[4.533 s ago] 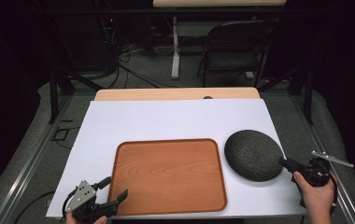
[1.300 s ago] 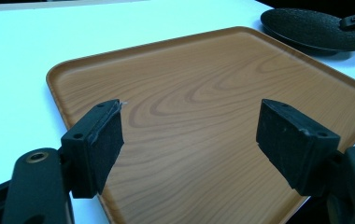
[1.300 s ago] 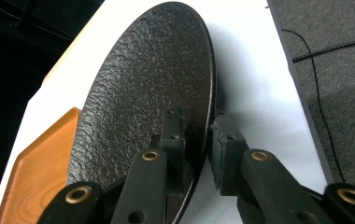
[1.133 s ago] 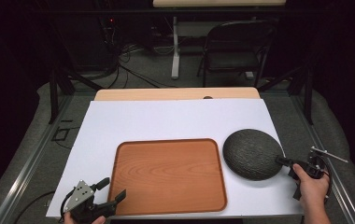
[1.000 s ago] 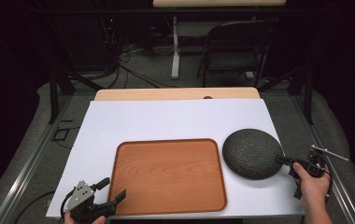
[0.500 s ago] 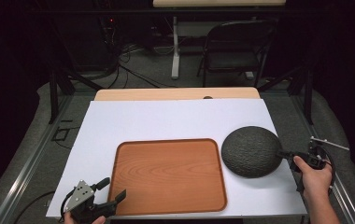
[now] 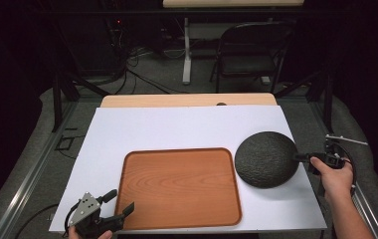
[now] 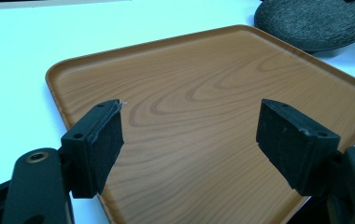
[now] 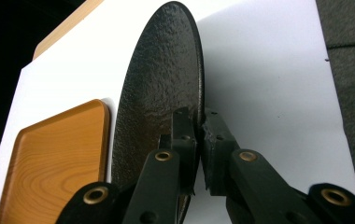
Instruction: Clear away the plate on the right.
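Observation:
A round, dark, rough-surfaced plate (image 7: pixel 266 159) hangs a little above the white table top, casting a shadow beneath it. My right gripper (image 7: pixel 299 158) is shut on its right rim. In the right gripper view the two pads pinch the plate (image 9: pixel 161 93) edge-on at my right gripper (image 9: pixel 198 135); the jaws have just been closing on that rim. A brown wooden tray (image 7: pixel 177 184) lies flat to the plate's left. My left gripper (image 7: pixel 120 201) stands open at the tray's front left corner, and its jaws (image 8: pixel 189 140) frame bare tray (image 8: pixel 203 116).
A white sheet (image 7: pixel 177 124) covers the table, with a wooden edge (image 7: pixel 187 99) at the far side. A folding chair (image 7: pixel 251 55) and cables stand on the floor beyond. The table's right edge runs just past my right hand.
My right hand has risen with the plate, which has come off the sheet and drifted slightly up and left. The left gripper has kept still.

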The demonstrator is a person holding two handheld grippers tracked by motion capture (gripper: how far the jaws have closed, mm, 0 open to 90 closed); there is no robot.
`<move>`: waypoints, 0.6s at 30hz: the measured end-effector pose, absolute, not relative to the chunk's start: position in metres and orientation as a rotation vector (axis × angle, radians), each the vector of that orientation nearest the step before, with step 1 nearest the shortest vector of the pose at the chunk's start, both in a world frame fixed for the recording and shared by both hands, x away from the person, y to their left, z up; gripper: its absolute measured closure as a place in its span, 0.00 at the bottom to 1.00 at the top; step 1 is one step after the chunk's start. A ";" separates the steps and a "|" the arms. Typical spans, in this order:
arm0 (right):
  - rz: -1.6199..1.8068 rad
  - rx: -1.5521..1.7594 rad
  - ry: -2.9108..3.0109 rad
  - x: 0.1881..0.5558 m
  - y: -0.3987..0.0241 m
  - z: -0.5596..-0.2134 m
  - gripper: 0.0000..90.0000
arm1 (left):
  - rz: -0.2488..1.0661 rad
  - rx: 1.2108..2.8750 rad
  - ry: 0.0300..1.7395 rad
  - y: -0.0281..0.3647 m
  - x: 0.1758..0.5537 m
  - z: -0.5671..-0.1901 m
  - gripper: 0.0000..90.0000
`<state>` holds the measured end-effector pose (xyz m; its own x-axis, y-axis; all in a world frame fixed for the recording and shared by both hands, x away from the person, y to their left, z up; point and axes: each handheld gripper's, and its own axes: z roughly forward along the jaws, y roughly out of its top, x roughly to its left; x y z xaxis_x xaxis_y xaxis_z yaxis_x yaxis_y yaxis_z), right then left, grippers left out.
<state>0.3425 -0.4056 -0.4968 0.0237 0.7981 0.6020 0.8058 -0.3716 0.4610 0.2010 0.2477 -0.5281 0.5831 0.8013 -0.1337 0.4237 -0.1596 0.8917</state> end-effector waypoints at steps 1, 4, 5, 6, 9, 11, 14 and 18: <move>-1.287 -2.238 -1.741 0.345 -0.406 -0.496 0.95 | 0.456 1.784 1.004 0.248 0.201 -0.528 0.25; -1.267 -2.228 -1.744 0.350 -0.406 -0.493 0.95 | 0.458 1.786 1.008 0.248 0.201 -0.528 0.25; -1.262 -2.224 -1.752 0.352 -0.407 -0.492 0.96 | 0.455 1.786 1.006 0.248 0.202 -0.528 0.25; -1.259 -2.219 -1.755 0.354 -0.407 -0.491 0.96 | 0.455 1.785 1.005 0.248 0.202 -0.528 0.25; -1.256 -2.214 -1.752 0.358 -0.405 -0.487 0.96 | 0.458 1.787 1.006 0.248 0.201 -0.528 0.25; -1.243 -2.208 -1.778 0.361 -0.404 -0.483 0.97 | 0.456 1.788 1.006 0.248 0.202 -0.528 0.25; -1.222 -2.202 -1.808 0.366 -0.400 -0.476 0.97 | 0.455 1.790 1.006 0.248 0.202 -0.528 0.25; -1.193 -2.192 -1.869 0.373 -0.395 -0.467 0.97 | 0.455 1.791 1.003 0.248 0.202 -0.528 0.26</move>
<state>0.3730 -0.3949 -0.4675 -0.0114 0.8337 0.5522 0.8519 -0.2811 0.4419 0.2016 0.2475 -0.5284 0.5865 0.7990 -0.1331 0.4254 -0.1640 0.8900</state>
